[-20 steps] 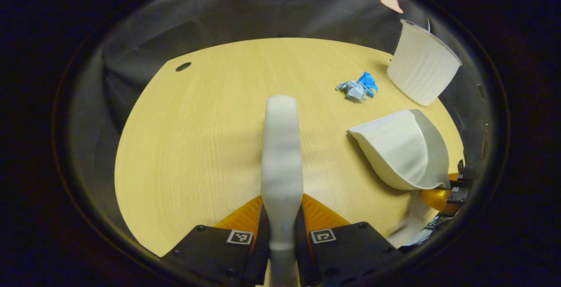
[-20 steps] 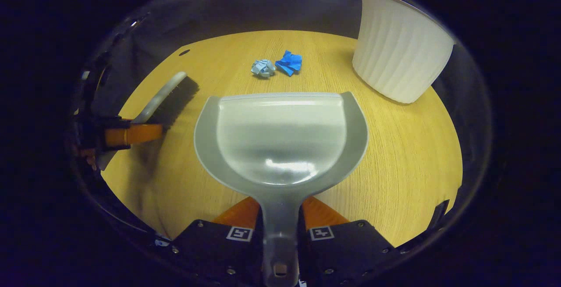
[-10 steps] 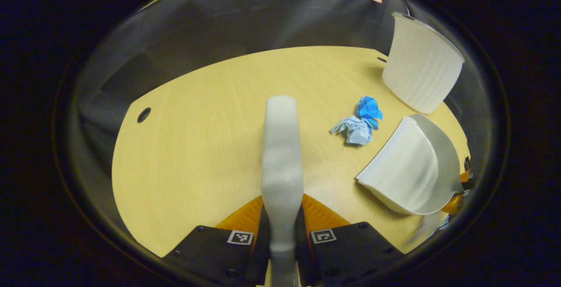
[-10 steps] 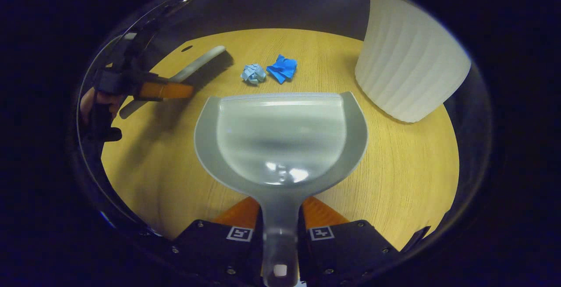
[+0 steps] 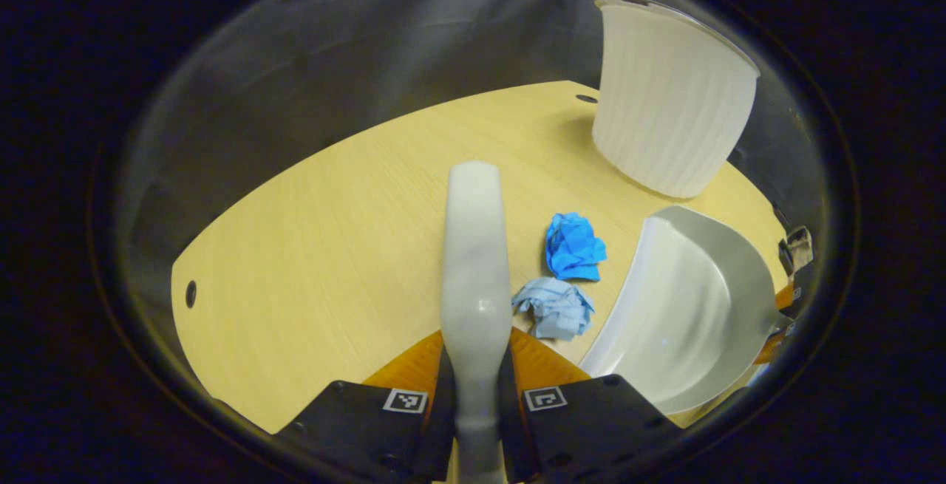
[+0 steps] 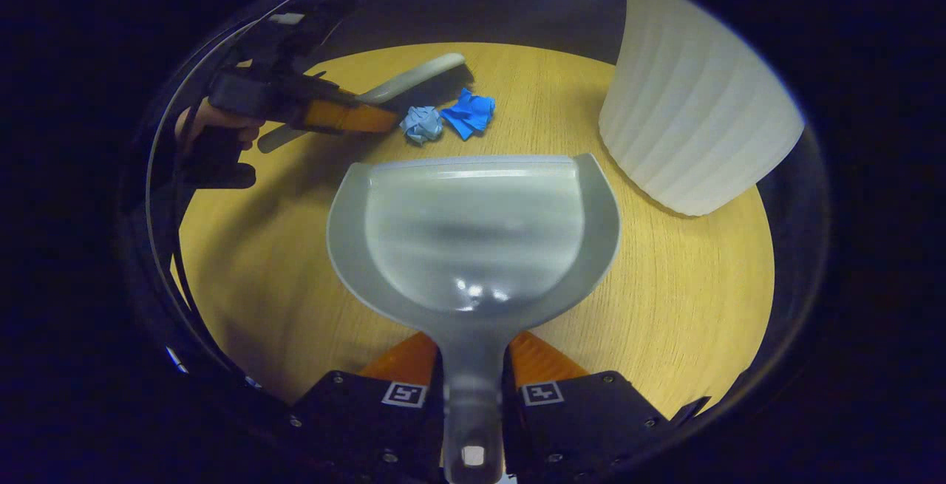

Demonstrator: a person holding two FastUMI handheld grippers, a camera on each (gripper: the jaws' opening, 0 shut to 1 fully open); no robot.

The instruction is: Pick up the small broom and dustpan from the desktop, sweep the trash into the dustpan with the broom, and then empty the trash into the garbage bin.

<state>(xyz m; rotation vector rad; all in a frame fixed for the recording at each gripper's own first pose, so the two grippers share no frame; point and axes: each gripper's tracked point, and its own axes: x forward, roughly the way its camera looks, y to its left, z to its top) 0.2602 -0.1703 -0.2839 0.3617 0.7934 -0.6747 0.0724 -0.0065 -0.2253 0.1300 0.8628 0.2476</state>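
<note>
A pale wooden desk (image 5: 318, 247) is sitting against the far black cloth wall (image 5: 332, 63), small cable holes (image 5: 191, 293) showing near its edges.

Light wood-grain desktop (image 5: 332, 247) with rounded edge and small dark cable holes (image 5: 191, 293), black cloth wall (image 5: 355, 63) hanging close behind it, dim surroundings, soft overhead light casting faint shadows on the wood.

Glossy plastic dustpan (image 6: 473, 233), crumpled paper scraps (image 5: 554, 308), wood-grain desktop (image 5: 332, 247).
</note>
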